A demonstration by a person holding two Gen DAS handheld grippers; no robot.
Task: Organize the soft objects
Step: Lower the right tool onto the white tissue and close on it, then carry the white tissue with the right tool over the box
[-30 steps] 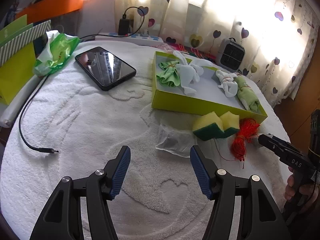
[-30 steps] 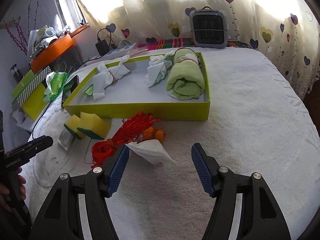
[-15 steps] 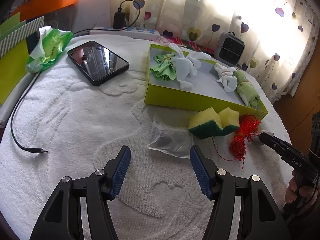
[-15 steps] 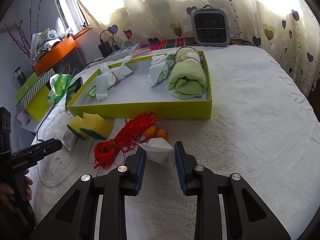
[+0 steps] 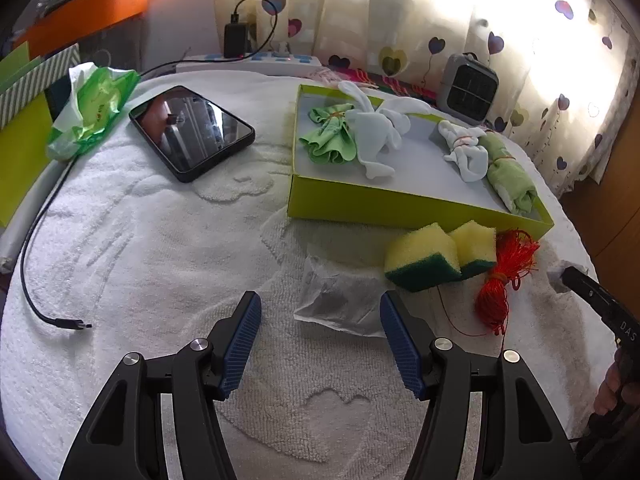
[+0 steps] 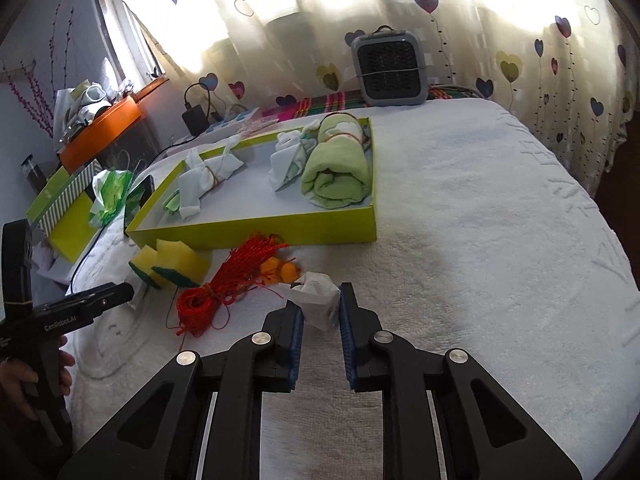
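Note:
My right gripper point(image 6: 320, 300) is shut on a crumpled white paper wad point(image 6: 318, 300) and holds it just above the white towel, in front of the yellow-green box point(image 6: 256, 228). The box holds tied white and green cloth bundles point(image 6: 208, 176) and a rolled green towel point(image 6: 338, 168). My left gripper point(image 5: 320, 316) is open and empty, low over the towel, with a clear plastic bag point(image 5: 340, 296) just ahead between its fingers. Two yellow-green sponges point(image 5: 436, 254), a red string bundle point(image 5: 500, 280) and small orange pieces point(image 6: 280, 270) lie before the box.
A black phone point(image 5: 192, 132), a green wipes pack point(image 5: 94, 108) and a black USB cable point(image 5: 36, 272) lie at the left. A grey fan heater point(image 6: 390, 66) stands behind the box, by the heart-patterned curtain. A power strip point(image 5: 248, 64) is at the back.
My right gripper closed from wide open onto the white paper wad and has lifted it slightly. My left gripper stayed open and drifted forward toward the plastic bag.

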